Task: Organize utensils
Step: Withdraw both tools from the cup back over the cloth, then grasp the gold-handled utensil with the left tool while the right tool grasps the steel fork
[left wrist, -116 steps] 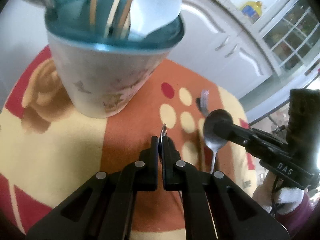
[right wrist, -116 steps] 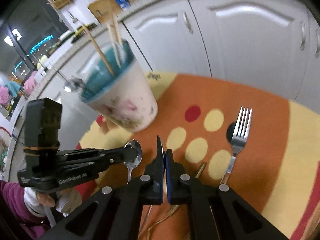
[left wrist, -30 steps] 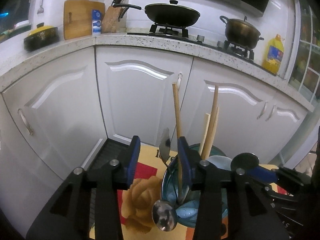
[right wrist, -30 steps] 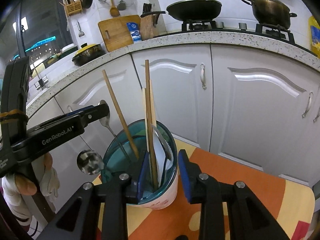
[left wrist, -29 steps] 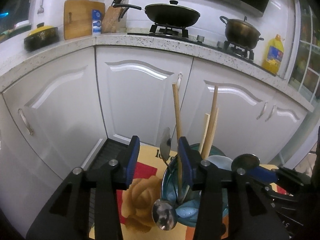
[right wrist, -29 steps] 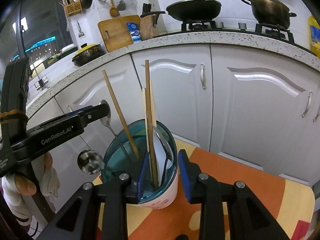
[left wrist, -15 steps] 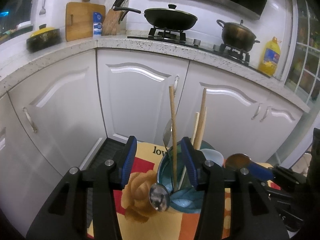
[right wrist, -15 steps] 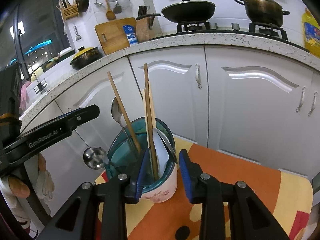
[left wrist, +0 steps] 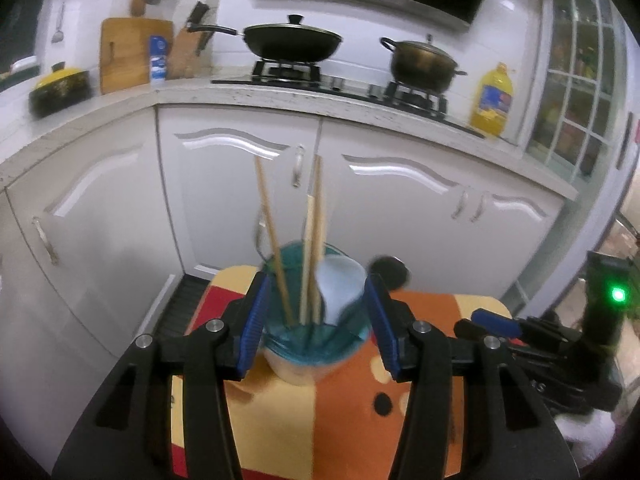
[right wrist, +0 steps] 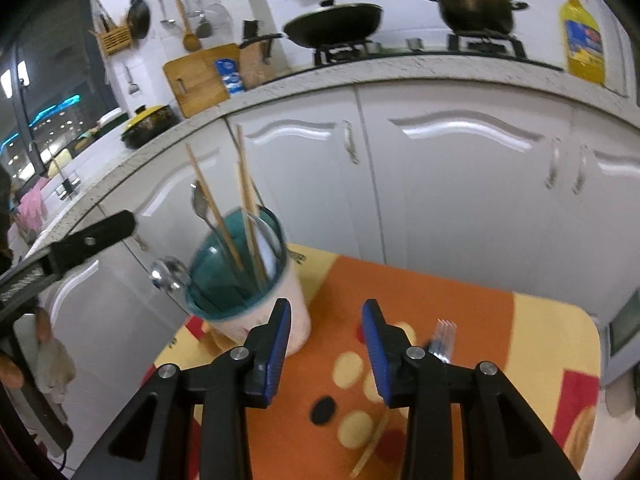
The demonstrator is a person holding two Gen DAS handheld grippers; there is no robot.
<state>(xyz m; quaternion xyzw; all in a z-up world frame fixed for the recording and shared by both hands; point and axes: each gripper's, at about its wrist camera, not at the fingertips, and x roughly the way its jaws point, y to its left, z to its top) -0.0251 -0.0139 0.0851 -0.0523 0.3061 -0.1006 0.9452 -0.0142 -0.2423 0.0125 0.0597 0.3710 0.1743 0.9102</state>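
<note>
Standing on a small desk (right wrist: pixel 552 320) covered by an orange, yellow and red patterned cloth (right wrist: pixel 472 312), a white cup (right wrist: pixel 240 276) with a teal inside holds the gathered utensils: wooden chopsticks (right wrist: pixel 244 208) rising above the rim, a metal spoon (right wrist: pixel 200 204) leaning toward the cup's left side, and a pale white spoon (left wrist: pixel 340 284) resting against the inner wall. A second metal spoon bowl (right wrist: pixel 170 274) shows just outside the cup's left rim in the right wrist view. The left gripper (left wrist: pixel 316 324) frames the cup from behind with its blue-padded jaws spread wide, having just been opening, and nothing is pinched between them; the pads stand clear of the cup's sides. The right gripper (right wrist: pixel 326 344) points down at the cloth beside the cup, its jaws parted and having just been opening as well, with only bare cloth between them. A fork (right wrist: pixel 444 336) lies on the cloth just right of the right gripper, its tines partly hidden behind the black finger. A thin pale stick (right wrist: pixel 370 452) lies lower on the cloth. White kitchen cabinets (right wrist: pixel 460 200) curve behind the desk, with a wok (left wrist: pixel 292 40), a lidded pot (left wrist: pixel 424 62) and a yellow oil bottle (left wrist: pixel 492 100) on the worktop above.
</note>
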